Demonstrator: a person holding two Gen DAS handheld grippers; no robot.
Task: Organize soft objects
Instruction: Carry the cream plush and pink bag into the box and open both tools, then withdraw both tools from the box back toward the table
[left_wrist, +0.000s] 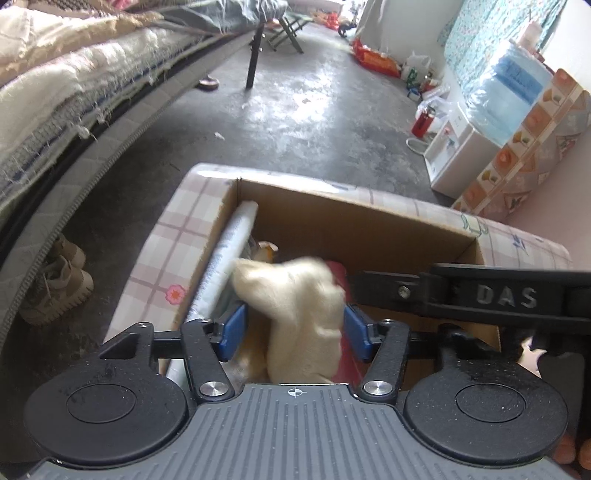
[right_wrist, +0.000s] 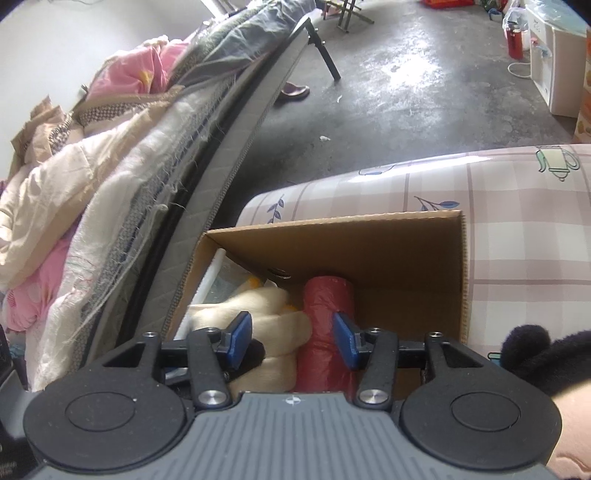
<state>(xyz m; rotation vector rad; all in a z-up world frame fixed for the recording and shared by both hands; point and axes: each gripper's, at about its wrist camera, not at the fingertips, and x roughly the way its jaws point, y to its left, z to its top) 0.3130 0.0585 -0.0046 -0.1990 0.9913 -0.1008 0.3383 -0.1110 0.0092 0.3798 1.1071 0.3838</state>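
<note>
left hand-held gripper (left_wrist: 293, 326) spread, cream cloth (left_wrist: 295, 314) loose between (release judged) | right hand-held gripper (right_wrist: 292, 341) spread | both over cardboard box (left_wrist: 354, 218) for stowing

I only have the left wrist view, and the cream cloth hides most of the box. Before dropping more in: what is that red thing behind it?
Observer: The right wrist view shows a red roll in crinkled plastic. It lies in the cardboard box right beside the cream cloth.
Operator: Are the right tongs gripping it?
Observer: No. The right tongs are open over the roll and the cloth, with neither pad pressing on anything.
Operator: Any room left in there?
Observer: Yes. There is a bare gap between the roll and the box's right wall.
</note>
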